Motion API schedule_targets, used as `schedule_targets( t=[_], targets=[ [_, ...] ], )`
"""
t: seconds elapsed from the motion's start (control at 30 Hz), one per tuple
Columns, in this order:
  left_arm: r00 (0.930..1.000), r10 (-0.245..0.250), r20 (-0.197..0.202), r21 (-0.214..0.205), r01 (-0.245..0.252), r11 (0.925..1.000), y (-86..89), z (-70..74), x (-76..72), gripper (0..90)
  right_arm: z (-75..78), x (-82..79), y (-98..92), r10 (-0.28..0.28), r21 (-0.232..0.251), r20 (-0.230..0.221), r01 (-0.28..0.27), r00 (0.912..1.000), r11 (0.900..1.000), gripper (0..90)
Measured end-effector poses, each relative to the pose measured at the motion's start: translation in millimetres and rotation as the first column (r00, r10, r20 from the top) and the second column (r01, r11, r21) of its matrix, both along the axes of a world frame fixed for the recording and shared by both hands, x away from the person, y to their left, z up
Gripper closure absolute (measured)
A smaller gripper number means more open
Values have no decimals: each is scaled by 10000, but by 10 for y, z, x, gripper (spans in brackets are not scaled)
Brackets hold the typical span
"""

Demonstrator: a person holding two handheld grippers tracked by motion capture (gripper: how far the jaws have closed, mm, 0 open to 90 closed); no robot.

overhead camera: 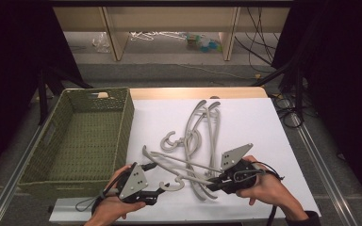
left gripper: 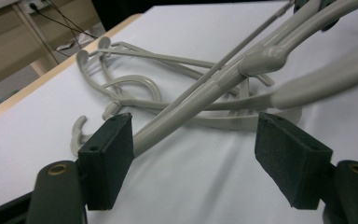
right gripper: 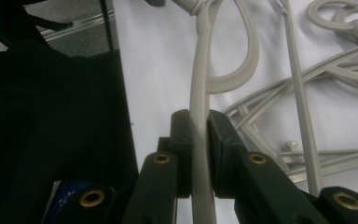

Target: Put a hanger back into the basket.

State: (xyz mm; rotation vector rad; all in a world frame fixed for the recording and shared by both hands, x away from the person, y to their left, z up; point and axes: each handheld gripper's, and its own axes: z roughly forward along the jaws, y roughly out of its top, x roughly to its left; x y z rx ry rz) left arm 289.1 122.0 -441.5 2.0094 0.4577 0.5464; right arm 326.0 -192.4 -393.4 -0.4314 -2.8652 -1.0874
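Several grey plastic hangers (overhead camera: 201, 126) lie tangled on the white sheet (overhead camera: 250, 127). My right gripper (overhead camera: 213, 181) is shut on the arm of one hanger (right gripper: 200, 93), which is lifted and slants toward the left; the thin arm is squeezed between both pads (right gripper: 182, 140). My left gripper (overhead camera: 162, 189) is at the front edge with its jaws apart. In the left gripper view that held hanger (left gripper: 186, 109) runs down beside the left pad (left gripper: 109, 154), while the right pad (left gripper: 289, 156) stands free of it. The hanger's hook (overhead camera: 176, 184) hangs just in front of the left gripper.
A green woven basket (overhead camera: 126, 123) stands at the left of the table, with nothing in it. Wooden shelving (overhead camera: 169, 19) and cables lie on the floor beyond. Dark curtains flank both sides. The sheet's front edge (overhead camera: 184, 214) is close under both hands.
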Motion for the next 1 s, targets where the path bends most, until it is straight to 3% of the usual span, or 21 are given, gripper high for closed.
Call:
schedule_targets(
  t=[0.1,0.13,0.2,0.4,0.43,0.47,0.6,0.7,0.8,1.0],
  targets=[
    [9981,-603,124,545,596,9967,-115,-6,77,305,-13,-28,-13,139,53,-31,-138,9999,9999,819],
    [9981,-603,124,545,596,9967,-115,-6,77,307,-13,-28,-13,139,53,-31,-138,9999,9999,819],
    [9969,-775,156,1003,756,9921,-155,3,121,315,-14,-46,-20,291,47,-30,-291,9996,9996,819],
    [9905,-1369,142,1274,1340,9827,-201,5,241,391,10,-87,-55,507,137,-88,-506,9987,9986,819],
    [9845,-1742,192,1444,1697,9749,-222,-1,263,412,-1,-92,-63,496,123,-133,-495,9987,9987,819],
    [9845,-1742,192,1444,1697,9749,-222,-1,263,442,-13,-88,-65,522,153,-129,-520,9986,9985,819],
    [9679,-2481,409,1596,2388,9579,-293,-16,257,516,-36,-81,-79,604,204,-191,-600,9980,9980,818],
    [9623,-2694,379,1602,2603,9522,-324,-12,249,571,-40,-75,-79,529,186,-228,-525,9983,9984,818],
    [9470,-3174,497,2082,3010,9306,-361,0,239,637,-56,-64,-84,640,211,-213,-636,9977,9978,818],
    [9404,-3321,737,2269,3084,9238,-351,63,235,670,-37,-41,-109,583,421,-5,-582,9983,9974,804]
  ],
)
